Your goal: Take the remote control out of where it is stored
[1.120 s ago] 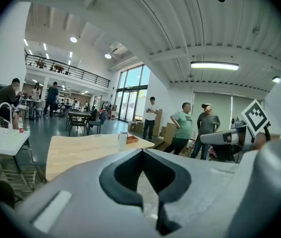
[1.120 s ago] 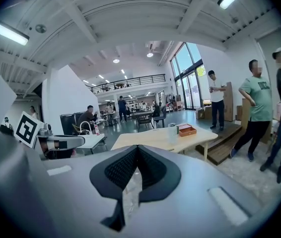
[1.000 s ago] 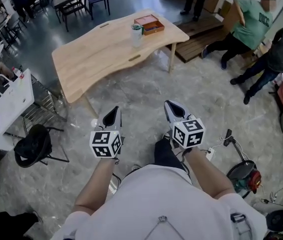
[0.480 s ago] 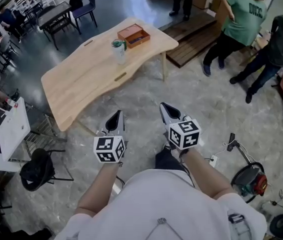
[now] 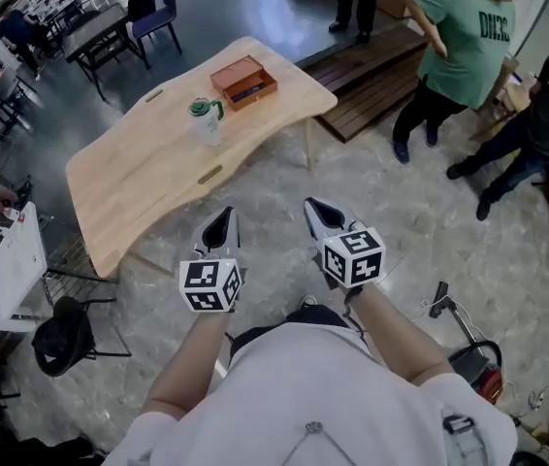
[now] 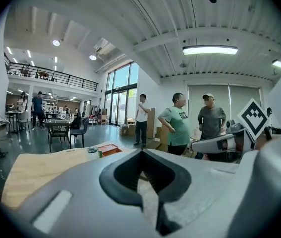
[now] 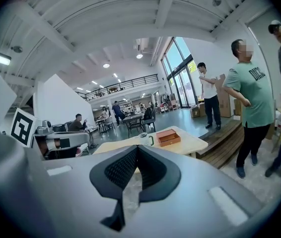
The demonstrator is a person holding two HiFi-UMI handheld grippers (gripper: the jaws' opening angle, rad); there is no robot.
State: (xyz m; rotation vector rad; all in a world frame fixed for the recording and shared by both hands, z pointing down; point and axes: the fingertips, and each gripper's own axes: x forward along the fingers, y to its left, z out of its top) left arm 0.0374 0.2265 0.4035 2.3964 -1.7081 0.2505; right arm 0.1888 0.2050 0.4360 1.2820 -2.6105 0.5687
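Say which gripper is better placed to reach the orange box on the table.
Left, marginally. The orange box sits ahead and left, nearer the left gripper than the right gripper; both are shut and far off.

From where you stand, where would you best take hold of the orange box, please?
Probably its near long wall, from above: the orange box lies flat on the table, seemingly open-topped, so one jaw fits inside, one outside.

A light wooden table (image 5: 139, 173) stands on grey marbled floor (image 5: 391, 221), windows (image 6: 120, 90) beyond.
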